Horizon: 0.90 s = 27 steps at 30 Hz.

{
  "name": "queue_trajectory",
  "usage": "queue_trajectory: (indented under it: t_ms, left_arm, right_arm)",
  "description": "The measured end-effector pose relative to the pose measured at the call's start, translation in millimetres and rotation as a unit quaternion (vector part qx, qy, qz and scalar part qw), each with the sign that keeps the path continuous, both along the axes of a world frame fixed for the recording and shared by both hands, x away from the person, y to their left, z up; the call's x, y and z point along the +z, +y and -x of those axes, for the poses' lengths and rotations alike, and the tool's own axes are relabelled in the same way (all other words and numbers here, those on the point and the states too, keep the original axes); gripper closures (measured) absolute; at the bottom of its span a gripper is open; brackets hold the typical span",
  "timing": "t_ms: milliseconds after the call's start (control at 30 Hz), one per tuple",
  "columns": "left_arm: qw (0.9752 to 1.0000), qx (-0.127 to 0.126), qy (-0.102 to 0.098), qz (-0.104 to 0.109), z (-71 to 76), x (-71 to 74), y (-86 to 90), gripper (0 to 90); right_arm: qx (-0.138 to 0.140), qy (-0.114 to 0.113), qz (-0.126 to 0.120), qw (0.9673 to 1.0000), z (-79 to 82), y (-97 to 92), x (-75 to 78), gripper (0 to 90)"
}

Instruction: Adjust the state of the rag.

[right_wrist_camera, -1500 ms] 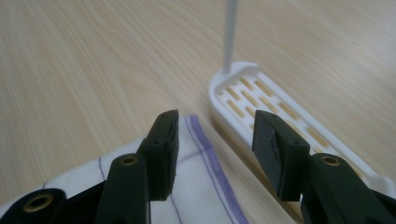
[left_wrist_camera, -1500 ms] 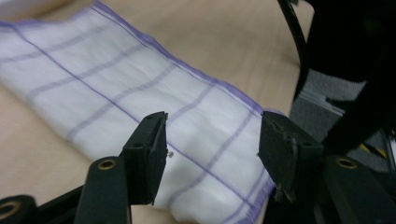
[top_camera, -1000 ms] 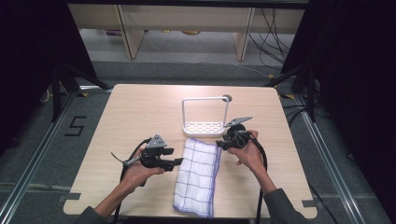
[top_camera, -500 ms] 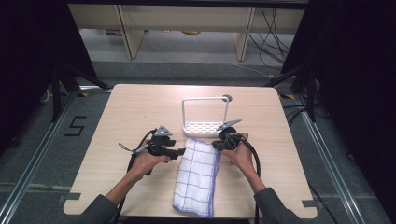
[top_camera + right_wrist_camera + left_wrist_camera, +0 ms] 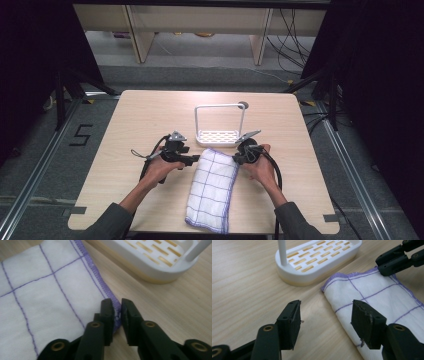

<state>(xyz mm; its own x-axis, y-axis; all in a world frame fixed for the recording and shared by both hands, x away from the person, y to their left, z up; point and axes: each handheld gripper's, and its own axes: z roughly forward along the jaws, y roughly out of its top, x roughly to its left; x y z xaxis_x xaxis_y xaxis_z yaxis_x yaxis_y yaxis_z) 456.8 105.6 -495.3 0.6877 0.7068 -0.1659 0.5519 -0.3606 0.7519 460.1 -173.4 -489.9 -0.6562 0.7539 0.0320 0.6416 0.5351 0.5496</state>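
1. The folded cloth (image 5: pixel 212 189) lies at the near middle of the desk (image 5: pixel 130 115), and both grippers work at its far corners; I judge this the grasping step.
2. The right gripper (image 5: pixel 118 308), at 3 o'clock of the cloth's far edge, pinches the purple hem; its jaws have just been opening a little, with the hem between them.
3. The left gripper (image 5: pixel 325 317) stands released at 9 o'clock, astride the cloth's edge. Next it must close on that corner.
4. Behind, at 12 o'clock, stands the white rack (image 5: pixel 220 125).
5. Since a second ago the left gripper came closer to the cloth.
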Motion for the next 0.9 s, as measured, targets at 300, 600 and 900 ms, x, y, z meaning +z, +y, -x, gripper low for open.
queue_trajectory:
  t_ms: [300,600,900]
  left_arm:
    - [0.9999,-0.009,0.000,0.007,-10.4,-2.3,-21.1,42.6]
    - [0.9999,-0.015,-0.001,-0.001,-16.4,-12.7,-35.2,49.8]
    - [0.9997,-0.021,-0.011,-0.010,-17.3,-15.3,-38.4,63.4]
  right_arm:
    - [-0.031,-0.033,-0.001,0.9990,0.6,-6.9,9.7,50.9]
    - [-0.040,-0.005,-0.011,0.9991,-2.1,-8.0,2.2,48.7]
    - [-0.039,0.003,-0.005,0.9992,-1.5,-2.7,-3.5,51.3]
